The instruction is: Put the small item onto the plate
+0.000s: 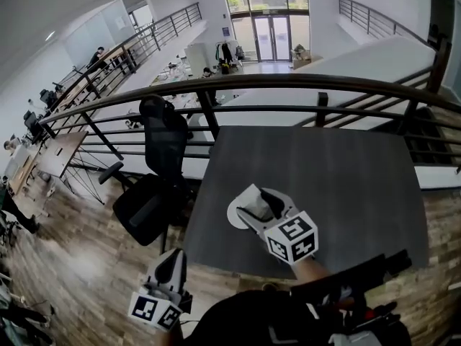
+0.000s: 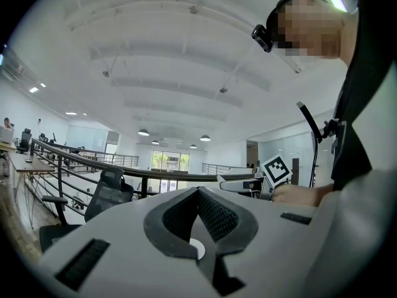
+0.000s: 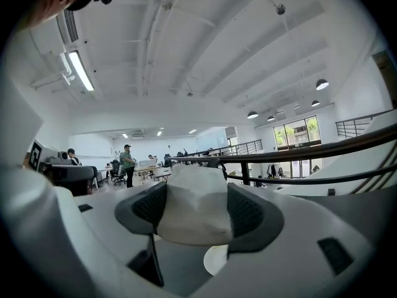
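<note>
A small white crumpled item (image 3: pixel 193 207) sits between the two dark pads of my right gripper (image 3: pixel 192 219), which is shut on it. In the head view this right gripper (image 1: pixel 261 206) hovers over the left front part of the dark grey table (image 1: pixel 346 179). It is just above the right side of a white plate (image 1: pixel 236 216). A bit of the plate (image 3: pixel 217 259) shows below the item. My left gripper (image 1: pixel 171 267) hangs low beside the table's front left corner, off the table. Its pads (image 2: pixel 214 219) meet with nothing between them.
A black office chair (image 1: pixel 155 186) stands left of the table on the wood floor. A dark metal railing (image 1: pixel 288 85) curves behind the table, with an open drop beyond it. The person's sleeve (image 1: pixel 346 280) runs along the table's front edge.
</note>
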Tool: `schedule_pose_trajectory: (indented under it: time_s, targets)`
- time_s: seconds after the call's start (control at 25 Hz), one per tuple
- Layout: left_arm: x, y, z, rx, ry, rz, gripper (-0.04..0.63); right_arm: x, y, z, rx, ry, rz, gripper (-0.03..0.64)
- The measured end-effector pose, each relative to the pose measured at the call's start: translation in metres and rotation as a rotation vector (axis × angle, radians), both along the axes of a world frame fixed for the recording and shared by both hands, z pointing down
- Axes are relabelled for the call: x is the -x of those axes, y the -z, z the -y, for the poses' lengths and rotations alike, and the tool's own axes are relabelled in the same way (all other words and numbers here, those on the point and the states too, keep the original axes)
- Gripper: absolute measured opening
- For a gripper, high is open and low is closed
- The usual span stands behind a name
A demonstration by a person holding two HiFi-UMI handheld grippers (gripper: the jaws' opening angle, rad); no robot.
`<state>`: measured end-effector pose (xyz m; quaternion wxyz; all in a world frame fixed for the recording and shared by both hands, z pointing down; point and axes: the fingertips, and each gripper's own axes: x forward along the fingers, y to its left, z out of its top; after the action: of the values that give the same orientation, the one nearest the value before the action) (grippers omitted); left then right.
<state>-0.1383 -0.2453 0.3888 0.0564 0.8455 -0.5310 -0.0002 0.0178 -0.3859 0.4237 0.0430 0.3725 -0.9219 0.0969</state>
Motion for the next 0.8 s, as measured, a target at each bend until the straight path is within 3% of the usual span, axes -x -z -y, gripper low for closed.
schedule_pose_trajectory:
  time_s: [0.8]
  targets:
    - [-0.015,-0.004,0.002,0.068,0.111,0.053,0.005,-0.008,-0.119,0.053,0.17,0.028,-0.095,0.311]
